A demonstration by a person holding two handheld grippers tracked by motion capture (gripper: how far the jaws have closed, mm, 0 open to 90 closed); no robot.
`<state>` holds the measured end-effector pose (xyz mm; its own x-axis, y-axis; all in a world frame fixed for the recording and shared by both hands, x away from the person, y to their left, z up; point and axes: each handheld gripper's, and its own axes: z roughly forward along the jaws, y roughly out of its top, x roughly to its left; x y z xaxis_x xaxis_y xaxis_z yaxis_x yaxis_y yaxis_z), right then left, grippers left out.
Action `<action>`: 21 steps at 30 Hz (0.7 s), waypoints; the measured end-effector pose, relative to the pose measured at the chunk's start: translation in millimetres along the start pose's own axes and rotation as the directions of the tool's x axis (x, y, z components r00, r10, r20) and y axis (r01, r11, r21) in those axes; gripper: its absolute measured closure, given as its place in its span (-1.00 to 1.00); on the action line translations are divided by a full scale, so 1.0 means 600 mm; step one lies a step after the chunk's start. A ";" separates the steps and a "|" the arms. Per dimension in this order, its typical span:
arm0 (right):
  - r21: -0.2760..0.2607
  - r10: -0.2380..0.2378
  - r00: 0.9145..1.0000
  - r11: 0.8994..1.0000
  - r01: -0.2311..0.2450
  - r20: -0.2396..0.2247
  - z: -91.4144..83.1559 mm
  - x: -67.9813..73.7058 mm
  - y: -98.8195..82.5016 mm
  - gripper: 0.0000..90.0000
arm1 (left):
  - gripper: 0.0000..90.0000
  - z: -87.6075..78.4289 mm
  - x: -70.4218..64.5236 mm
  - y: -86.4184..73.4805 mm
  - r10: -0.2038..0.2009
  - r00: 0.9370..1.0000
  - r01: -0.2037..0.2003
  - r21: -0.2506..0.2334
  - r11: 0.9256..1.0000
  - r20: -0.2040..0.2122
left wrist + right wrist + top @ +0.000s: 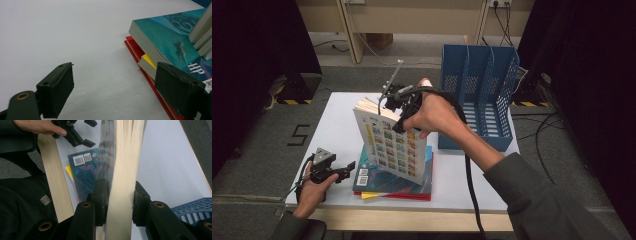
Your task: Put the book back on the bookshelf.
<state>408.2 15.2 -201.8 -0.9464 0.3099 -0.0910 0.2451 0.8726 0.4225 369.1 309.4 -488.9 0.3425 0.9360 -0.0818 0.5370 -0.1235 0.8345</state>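
1. The picture-grid book (392, 145) stands tilted near the middle of the table (339, 125). Its lower edge rests on the teal book (379, 180) that tops the stack (393, 186); its top edge leans toward eleven o'clock.
2. The right gripper (404, 107) clamps that top edge. In the right gripper view the two black jaws press the cover and the page block (122, 170) from either side, so the grip looks firm, though it takes only a narrow strip of the book.
3. The step in hand appears to be lifting this book clear of the stack and carrying it to the blue file rack (479, 95), which stands at about two o'clock from the book, near the table's far right corner.
4. To do it well, raise the book until its lower edge leaves the teal cover before swinging right, otherwise it may drag the stack along.
5. Keep the spine upright and turned in line with the rack's dividers, then lower it into one slot without knocking a partition.
6. The pages fan slightly below the jaws; a slow, steady carry should stop them from splaying or slipping.
7. The left gripper (339, 170) rests at about eight o'clock from the book, its jaws spread wide and empty, just beside the stack's near left corner, where it could steady the stack if needed.
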 end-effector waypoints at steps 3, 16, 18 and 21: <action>0.019 0.005 1.000 1.000 -0.005 -0.010 0.007 -0.006 0.010 0.54 | -0.66 0.000 -0.001 0.000 0.006 1.000 -0.006 0.002 1.000 -0.002; 0.150 -0.002 0.999 0.989 0.008 -0.034 0.046 -0.027 0.063 0.54 | -0.66 0.001 -0.002 -0.001 0.015 1.000 -0.015 0.000 1.000 0.005; 0.157 -0.007 1.000 0.988 0.011 -0.024 0.047 -0.029 0.064 0.55 | -0.66 0.002 -0.002 -0.001 0.012 1.000 -0.012 -0.001 1.000 0.006; 0.131 -0.003 1.000 0.991 0.005 -0.008 0.043 -0.034 0.062 0.61 | -0.66 0.001 -0.002 -0.001 0.011 1.000 -0.011 -0.002 1.000 0.007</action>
<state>442.0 51.0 -207.3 -0.9489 0.3037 -0.0851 0.2663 0.9160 0.3001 368.9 308.2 -489.4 0.3538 0.9322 -0.0763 0.5314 -0.1332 0.8366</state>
